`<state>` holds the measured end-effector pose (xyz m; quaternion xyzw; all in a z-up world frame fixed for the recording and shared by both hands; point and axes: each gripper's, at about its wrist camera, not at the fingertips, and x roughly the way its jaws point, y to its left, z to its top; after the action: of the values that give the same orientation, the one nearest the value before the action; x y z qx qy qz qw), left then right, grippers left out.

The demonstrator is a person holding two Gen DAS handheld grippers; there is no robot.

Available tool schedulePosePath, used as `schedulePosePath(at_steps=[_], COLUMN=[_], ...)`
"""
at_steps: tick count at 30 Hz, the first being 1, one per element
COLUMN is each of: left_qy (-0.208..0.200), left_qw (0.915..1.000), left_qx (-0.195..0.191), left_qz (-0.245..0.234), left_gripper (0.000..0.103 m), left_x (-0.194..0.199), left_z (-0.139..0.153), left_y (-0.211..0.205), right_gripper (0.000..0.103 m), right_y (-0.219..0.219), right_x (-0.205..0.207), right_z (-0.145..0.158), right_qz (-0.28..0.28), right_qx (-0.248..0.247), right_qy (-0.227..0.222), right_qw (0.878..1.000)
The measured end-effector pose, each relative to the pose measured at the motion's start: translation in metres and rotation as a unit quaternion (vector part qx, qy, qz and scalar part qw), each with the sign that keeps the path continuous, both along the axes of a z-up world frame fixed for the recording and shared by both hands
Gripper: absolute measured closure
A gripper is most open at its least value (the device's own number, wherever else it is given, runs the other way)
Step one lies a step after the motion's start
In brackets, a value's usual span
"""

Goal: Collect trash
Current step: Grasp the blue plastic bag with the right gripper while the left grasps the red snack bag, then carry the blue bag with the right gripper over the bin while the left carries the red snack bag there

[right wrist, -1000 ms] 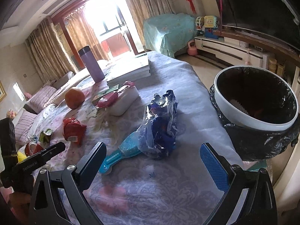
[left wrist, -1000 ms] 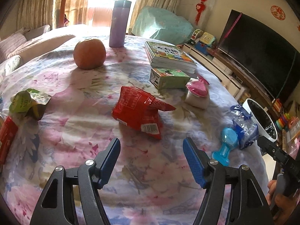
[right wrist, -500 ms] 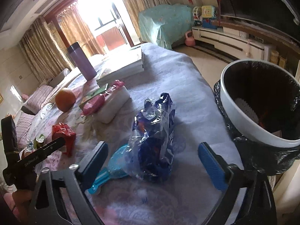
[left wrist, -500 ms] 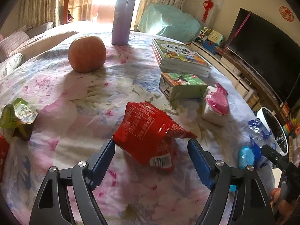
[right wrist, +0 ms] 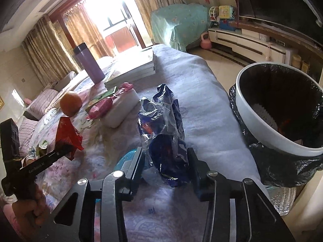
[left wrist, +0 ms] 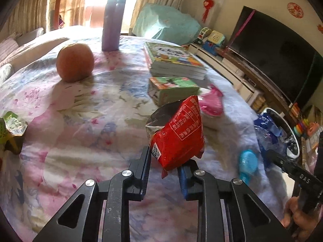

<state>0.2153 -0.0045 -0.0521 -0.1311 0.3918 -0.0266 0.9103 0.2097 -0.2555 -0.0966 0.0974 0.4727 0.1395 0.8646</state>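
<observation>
In the left wrist view a red snack packet (left wrist: 179, 137) stands tipped up on the flowered tablecloth (left wrist: 84, 125). My left gripper (left wrist: 165, 158) is closing, and both pads press on the packet's lower end. In the right wrist view a crumpled blue and clear plastic packet (right wrist: 165, 137) lies between the fingers of my right gripper (right wrist: 165, 156). Those jaws are closing too, with both pads touching its sides. A white bin with a black liner (right wrist: 260, 121) stands just past the table's right edge. A green wrapper (left wrist: 12, 125) lies at the far left.
An orange (left wrist: 74, 62), a purple bottle (left wrist: 112, 24), stacked books (left wrist: 175, 60) and a small green box (left wrist: 173, 86) sit further back. A pink wrapper on a white block (left wrist: 212, 104) and a turquoise brush (left wrist: 248, 161) lie near the blue packet. A TV (left wrist: 278, 60) stands to the right.
Both grippers moved forward and down onto their packets and their jaws narrowed from wide open. The red packet tipped up on end between the left fingers.
</observation>
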Motion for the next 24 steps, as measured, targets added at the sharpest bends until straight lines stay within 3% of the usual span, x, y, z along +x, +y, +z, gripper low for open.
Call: schedulePosePath(at_steps=[10,24], left_qy=[-0.019,-0.027], left_qw=[0.9981,0.9923], left_qx=[-0.015,-0.020], left_qz=[-0.057,-0.119], left_gripper=[0.079,0.079], left_x=[-0.018,-0.008], left_z=[0.018,0.027], left_y=[-0.038,-0.088], right_gripper=[0.062,0.062], right_y=[-0.019,-0.057], right_x=[-0.018,-0.037], right_z=[0.019,0.037], right_qz=[-0.008,-0.041], right_qx=[0.013,0.016], right_qy=[-0.023,-0.041], right_qw=[1.000,0.998])
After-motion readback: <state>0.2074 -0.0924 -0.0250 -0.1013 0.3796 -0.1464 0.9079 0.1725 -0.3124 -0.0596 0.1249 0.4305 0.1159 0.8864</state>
